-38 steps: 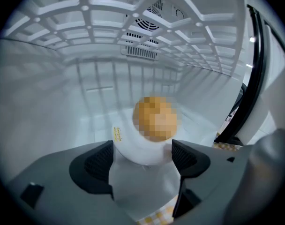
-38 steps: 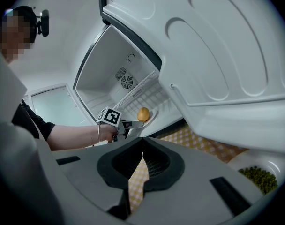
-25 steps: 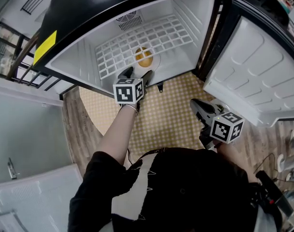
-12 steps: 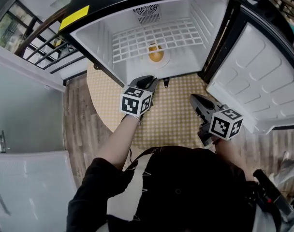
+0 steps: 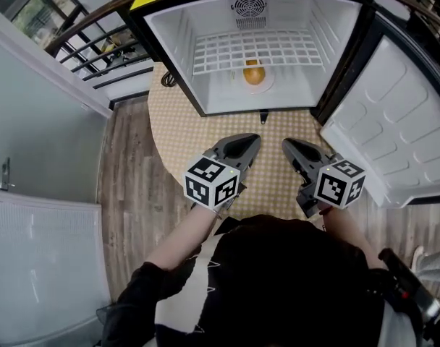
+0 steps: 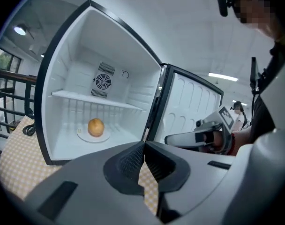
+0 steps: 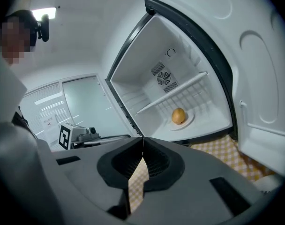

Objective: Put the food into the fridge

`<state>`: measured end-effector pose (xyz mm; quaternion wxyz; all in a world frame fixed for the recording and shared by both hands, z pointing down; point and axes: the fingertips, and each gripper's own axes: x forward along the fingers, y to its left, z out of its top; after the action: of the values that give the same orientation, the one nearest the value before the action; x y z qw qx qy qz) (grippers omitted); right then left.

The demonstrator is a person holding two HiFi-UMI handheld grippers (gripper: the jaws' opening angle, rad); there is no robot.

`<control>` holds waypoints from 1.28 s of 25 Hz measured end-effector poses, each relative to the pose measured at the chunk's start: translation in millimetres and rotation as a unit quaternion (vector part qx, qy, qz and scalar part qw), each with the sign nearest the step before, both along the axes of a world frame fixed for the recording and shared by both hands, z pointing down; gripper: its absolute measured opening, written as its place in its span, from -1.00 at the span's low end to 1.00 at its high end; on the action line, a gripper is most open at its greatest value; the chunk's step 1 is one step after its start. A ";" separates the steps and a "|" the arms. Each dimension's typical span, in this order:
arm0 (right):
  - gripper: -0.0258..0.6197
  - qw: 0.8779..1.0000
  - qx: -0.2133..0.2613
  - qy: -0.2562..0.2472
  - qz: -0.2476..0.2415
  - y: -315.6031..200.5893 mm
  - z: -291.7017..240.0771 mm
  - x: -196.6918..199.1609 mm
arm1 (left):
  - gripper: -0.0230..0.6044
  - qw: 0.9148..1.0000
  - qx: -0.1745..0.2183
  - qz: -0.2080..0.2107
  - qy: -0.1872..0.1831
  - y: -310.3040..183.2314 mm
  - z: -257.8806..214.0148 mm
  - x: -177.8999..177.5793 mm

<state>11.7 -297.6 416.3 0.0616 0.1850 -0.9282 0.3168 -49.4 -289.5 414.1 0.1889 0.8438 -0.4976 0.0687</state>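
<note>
Food [image 5: 254, 73] on plate [image 5: 268, 83] inside open fridge [image 5: 178, 48].

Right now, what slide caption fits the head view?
Round golden food on a plate inside the open fridge; left gripper and right gripper shut and empty over the checkered mat.

This seems to be a room inside a building, arranged like a home. A small white fridge [image 5: 178, 60] stands open on a yellow checked mat [image 5: 198, 132] over a wooden plank floor [image 5: 126, 183]. A black railing [image 5: 90, 45] runs beside it, and a long ceiling lamp [image 6: 223, 76] is above.
</note>
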 end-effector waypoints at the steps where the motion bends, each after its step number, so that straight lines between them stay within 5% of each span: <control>1: -0.87 1.000 0.002 0.001 -0.003 4.4 -0.5 -0.8 | -0.88 1.000 0.005 -0.001 0.009 9.2 -4.8 2.9; 17: -0.87 0.999 0.002 0.013 0.032 121.1 9.2 -4.4 | -0.88 0.998 -0.011 0.023 0.060 157.7 14.7 1.6; 32: -0.87 0.998 0.027 0.041 0.036 190.2 15.6 10.2 | -0.88 0.997 0.013 0.044 0.063 214.4 10.9 22.5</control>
<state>21.8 -107.4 431.9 0.0828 0.2326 -0.9259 0.2859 -26.9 -75.1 425.0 0.2056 0.8698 -0.4482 0.0176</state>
